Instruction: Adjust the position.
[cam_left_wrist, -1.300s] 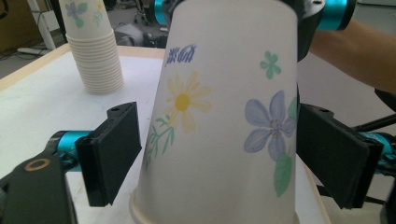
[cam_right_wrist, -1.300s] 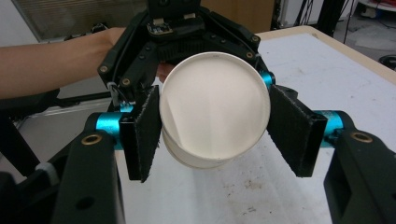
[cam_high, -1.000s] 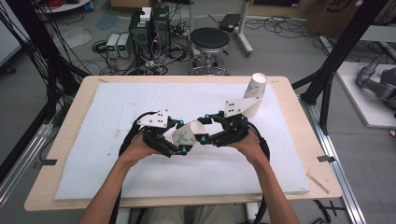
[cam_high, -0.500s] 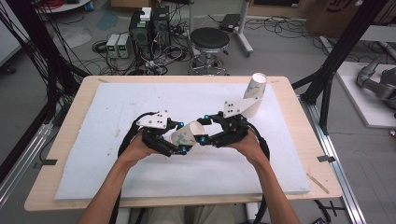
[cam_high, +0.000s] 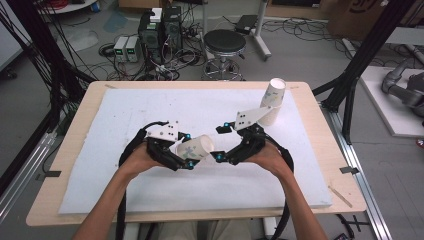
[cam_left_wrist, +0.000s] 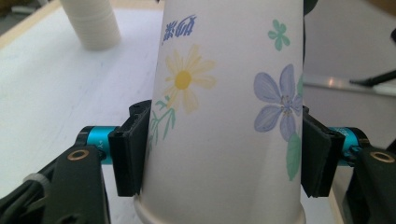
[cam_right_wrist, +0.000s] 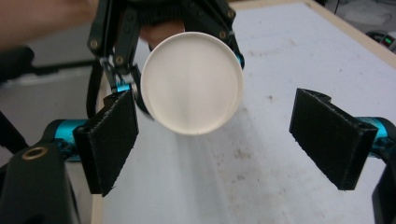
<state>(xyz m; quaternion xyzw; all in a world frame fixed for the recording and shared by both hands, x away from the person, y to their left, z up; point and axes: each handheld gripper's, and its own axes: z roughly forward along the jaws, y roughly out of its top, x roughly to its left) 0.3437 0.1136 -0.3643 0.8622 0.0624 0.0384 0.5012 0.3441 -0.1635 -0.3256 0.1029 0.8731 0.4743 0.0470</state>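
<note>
White flower-printed paper cup held on its side above counter middle, clamped by left claw. Right claw spread wide, empty, facing cup base. Likely handover: base best centred between pads before closing.

A paper cup lies sideways between the left gripper and the right gripper, above the white mat. A stack of cups stands behind them at the mat's far right edge.
</note>
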